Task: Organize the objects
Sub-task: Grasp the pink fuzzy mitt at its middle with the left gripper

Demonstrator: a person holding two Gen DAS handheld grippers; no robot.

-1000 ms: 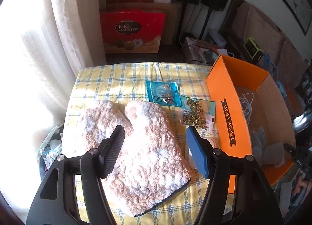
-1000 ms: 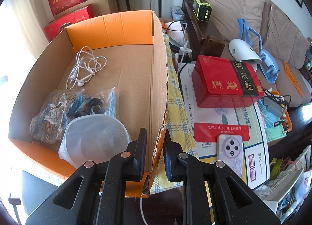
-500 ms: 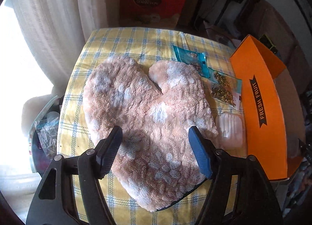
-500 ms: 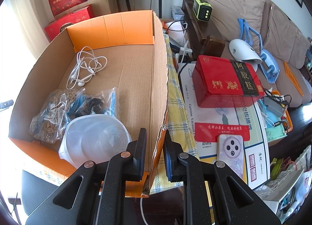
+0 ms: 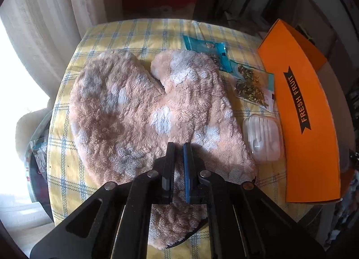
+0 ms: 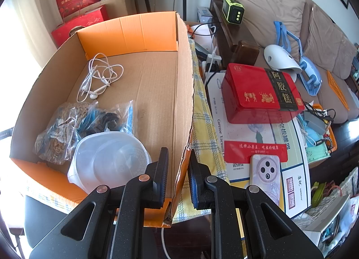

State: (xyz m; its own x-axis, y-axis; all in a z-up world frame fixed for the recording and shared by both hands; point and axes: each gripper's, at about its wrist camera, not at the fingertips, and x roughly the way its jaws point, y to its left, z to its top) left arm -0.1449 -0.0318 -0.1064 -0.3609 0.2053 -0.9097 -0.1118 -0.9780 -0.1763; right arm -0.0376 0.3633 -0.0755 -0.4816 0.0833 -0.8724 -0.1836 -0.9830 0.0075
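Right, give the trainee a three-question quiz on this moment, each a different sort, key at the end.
1. True or false: the left tool is shut on the fluffy mitt.
2. Multiple choice: what does the right tool grip? A) the plastic bowl B) the box wall C) the phone
3. Fill in: the earphone case lies on the tablecloth between the mitt and the orange ____.

Key:
1. True; its pads pinch the pile near the cuff.
2. B
3. box
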